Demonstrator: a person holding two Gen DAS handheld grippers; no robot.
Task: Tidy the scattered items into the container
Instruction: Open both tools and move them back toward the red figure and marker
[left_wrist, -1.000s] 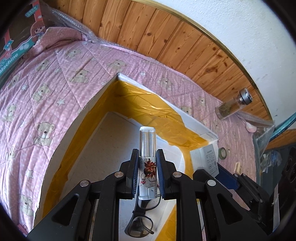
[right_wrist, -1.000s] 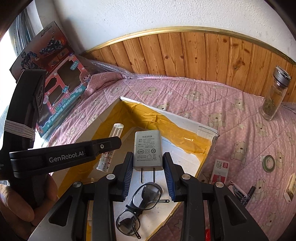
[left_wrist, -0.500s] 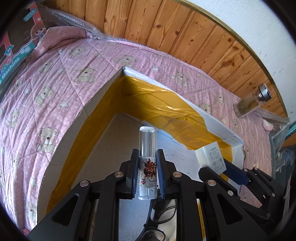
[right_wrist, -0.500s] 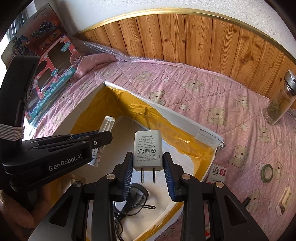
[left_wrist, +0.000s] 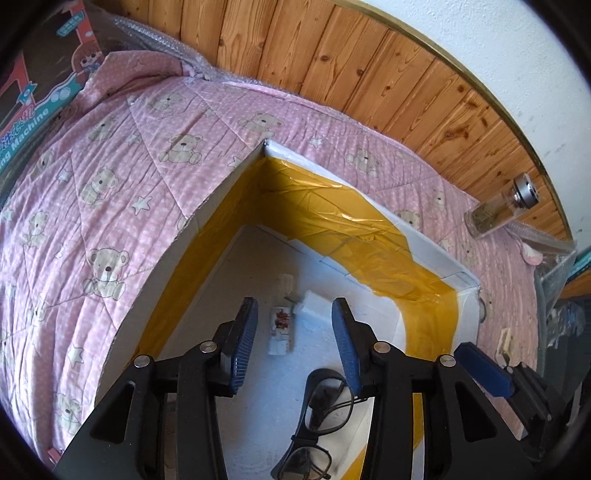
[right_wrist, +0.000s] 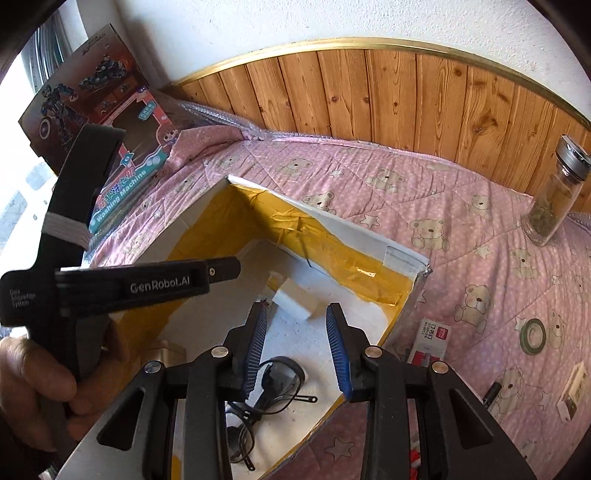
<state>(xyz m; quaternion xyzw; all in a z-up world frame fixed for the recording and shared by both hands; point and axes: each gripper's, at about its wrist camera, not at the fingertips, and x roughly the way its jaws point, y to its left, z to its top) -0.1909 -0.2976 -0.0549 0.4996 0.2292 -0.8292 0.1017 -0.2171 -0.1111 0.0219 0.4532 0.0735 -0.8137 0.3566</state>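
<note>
Grippers both hang over the white cardboard box lined with yellow tape (left_wrist: 332, 218). Left gripper (left_wrist: 294, 343): jaws apart, nothing between them. Right gripper (right_wrist: 297, 349): jaws apart too, empty. Small clear spray bottle with a red printed label (left_wrist: 281, 326) lies on the box floor, just beside the white wall charger block (left_wrist: 314, 304); black-framed glasses (left_wrist: 317, 413) rest nearer the cameras. Step in hand, by judgement: release into the container is done for these two items. Scattered on the pink bear-print quilt (right_wrist: 424, 206) outside: red-and-white staples box (right_wrist: 430, 341), green tape roll (right_wrist: 532, 332), glass jar with a metal lid (right_wrist: 552, 206). Next move calls for lifting clear of the box walls and reaching to one of these.
</note>
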